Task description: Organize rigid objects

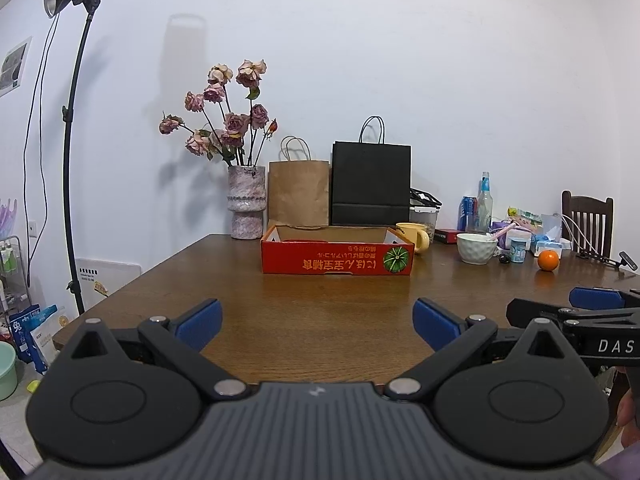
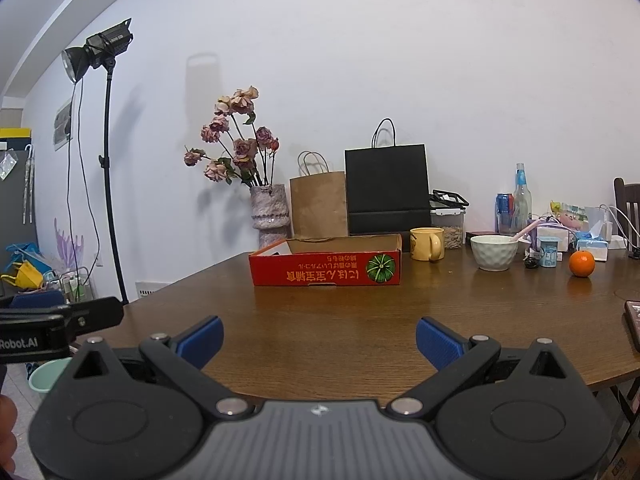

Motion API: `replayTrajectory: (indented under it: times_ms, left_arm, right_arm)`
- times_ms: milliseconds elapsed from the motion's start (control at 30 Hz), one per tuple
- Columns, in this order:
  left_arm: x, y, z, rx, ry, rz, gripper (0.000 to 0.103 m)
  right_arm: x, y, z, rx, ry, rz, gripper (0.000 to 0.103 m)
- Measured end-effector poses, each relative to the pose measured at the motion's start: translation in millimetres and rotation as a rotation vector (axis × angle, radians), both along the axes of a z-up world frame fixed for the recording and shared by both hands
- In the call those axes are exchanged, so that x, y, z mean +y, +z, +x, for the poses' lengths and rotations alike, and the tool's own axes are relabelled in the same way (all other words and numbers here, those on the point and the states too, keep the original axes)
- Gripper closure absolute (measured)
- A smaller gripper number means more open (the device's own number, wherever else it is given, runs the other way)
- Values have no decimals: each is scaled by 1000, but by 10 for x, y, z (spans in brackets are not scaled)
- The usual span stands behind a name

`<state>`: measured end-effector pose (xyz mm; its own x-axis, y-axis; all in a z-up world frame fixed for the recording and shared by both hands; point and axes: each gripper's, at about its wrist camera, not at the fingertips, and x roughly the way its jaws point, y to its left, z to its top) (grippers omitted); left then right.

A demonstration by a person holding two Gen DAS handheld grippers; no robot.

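Both the left gripper and right gripper hover wide open and empty over the table, so I'd reach right for the mug beside the red box, then drop it in

We can't see inside the red box; its front wall hides the contents. The dark flat object is cut by the right edge. Clutter behind the white bowl is too small to identify.
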<state>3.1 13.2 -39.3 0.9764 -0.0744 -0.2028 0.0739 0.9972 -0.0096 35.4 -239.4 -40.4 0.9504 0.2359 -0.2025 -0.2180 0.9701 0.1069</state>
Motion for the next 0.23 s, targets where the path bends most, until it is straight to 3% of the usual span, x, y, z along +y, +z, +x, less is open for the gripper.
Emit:
replayTrajectory:
  times_ms: [233]
  left_arm:
    - [39,-24,13,8,-23,1,0]
  right_arm:
    - [-4,-4,4,4,0,-2,0]
